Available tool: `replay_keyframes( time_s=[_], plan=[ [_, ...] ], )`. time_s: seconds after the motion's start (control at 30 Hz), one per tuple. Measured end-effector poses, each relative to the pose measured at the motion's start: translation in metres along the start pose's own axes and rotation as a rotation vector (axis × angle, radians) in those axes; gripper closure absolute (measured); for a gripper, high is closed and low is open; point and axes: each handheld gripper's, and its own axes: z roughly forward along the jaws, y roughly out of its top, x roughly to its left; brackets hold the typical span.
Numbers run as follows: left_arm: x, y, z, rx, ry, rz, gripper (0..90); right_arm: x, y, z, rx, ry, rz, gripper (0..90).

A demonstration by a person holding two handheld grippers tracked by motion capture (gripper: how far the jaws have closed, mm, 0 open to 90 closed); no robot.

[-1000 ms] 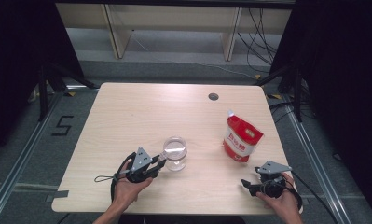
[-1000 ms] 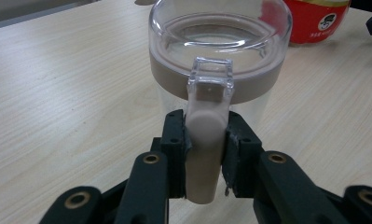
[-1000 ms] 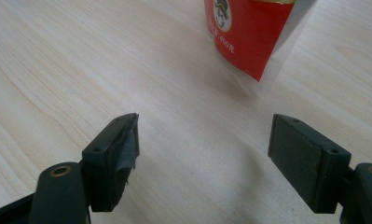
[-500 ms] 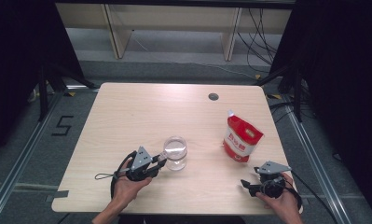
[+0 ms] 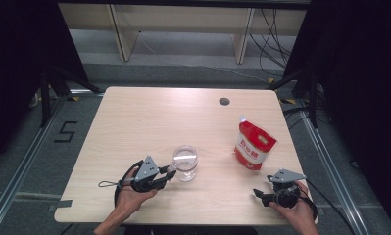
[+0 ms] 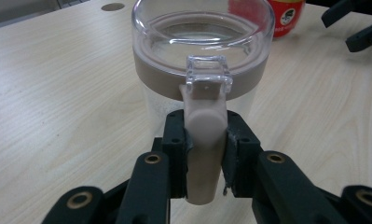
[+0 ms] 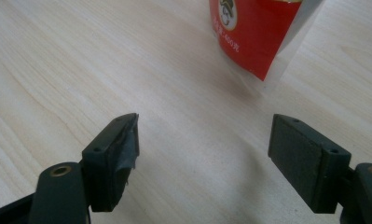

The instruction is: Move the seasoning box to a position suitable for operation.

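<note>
From the high view, I have the left gripper (image 5: 169,172) at the clear jar (image 5: 185,162) near the front middle of the worktop (image 5: 149,117); the red pouch (image 5: 254,145) stands well apart to the right, and my right gripper (image 5: 257,194) rests below it.

In the left gripper view, my jaws are clenched on the jar's beige latch tab (image 6: 204,140), lid (image 6: 202,32) still on. I judge the grasp made, the opening left.

In the right gripper view, the jaws stand released, the pouch (image 7: 258,32) ahead, untouched.
</note>
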Motion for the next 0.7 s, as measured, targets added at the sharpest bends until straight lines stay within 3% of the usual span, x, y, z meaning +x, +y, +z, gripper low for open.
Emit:
replay_keyframes(
  time_s=[0.03,0.17,0.3,0.4,0.5,0.57,0.63,0.7],
  plan=[
    [-0.001,-0.001,0.0,-0.003,-0.031,-0.017,72.9,-0.001,0.0,0.0,0.009,-0.001,-0.021,25.5],
    [-0.005,-0.001,-0.001,-0.004,-0.049,-0.012,73.0,-0.001,0.001,-0.001,0.004,0.002,-0.007,25.6],
    [-0.008,-0.002,-0.001,-0.013,-0.078,0.007,73.0,-0.002,0.0,-0.001,0.005,-0.005,-0.023,25.5],
    [-0.012,-0.002,0.0,-0.028,-0.1,-0.001,73.0,0.0,0.001,-0.002,0.005,0.001,-0.005,25.6],
    [-0.013,-0.001,0.001,-0.031,-0.113,0.029,73.0,0.0,0.001,-0.002,0.002,-0.002,-0.016,25.6],
    [-0.015,-0.001,0.002,-0.043,-0.139,0.012,73.0,0.0,0.001,-0.002,0.0,0.008,-0.01,25.6],
    [-0.015,-0.001,0.001,-0.04,-0.144,0.039,73.0,0.0,0.001,-0.002,0.002,0.005,-0.009,25.6],
    [-0.017,-0.001,0.001,-0.04,-0.159,0.016,72.9,0.0,0.001,-0.002,0.002,-0.002,-0.016,25.6]
  ],
)
